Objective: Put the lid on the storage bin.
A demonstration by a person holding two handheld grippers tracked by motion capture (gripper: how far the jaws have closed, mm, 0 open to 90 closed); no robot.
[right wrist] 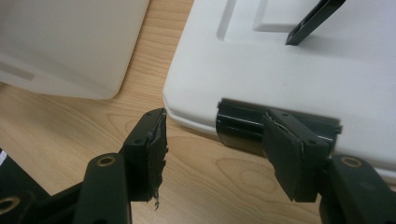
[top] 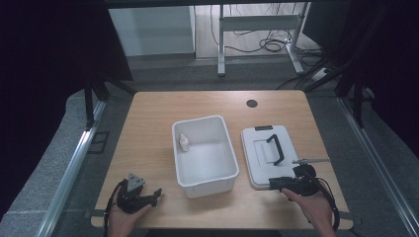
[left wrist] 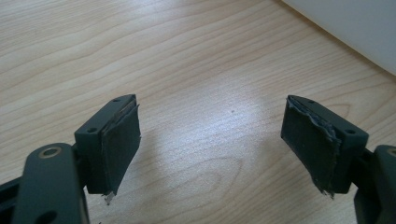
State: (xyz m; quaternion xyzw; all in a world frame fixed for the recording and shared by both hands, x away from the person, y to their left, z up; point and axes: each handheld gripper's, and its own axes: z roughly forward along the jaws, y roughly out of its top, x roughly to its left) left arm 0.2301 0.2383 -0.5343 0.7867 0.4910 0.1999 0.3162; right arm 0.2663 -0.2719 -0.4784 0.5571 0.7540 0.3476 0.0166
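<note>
white bin, white lid with black handle, pale wood-grain table, black jaws

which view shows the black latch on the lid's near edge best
The right gripper view: the black latch sits close up on the white lid's near edge, just past the open right gripper. In the high view the right gripper covers that edge of the lid. The left gripper view has wooden table between open jaws.

black grippers with frayed pads, trailing black cables.
</note>
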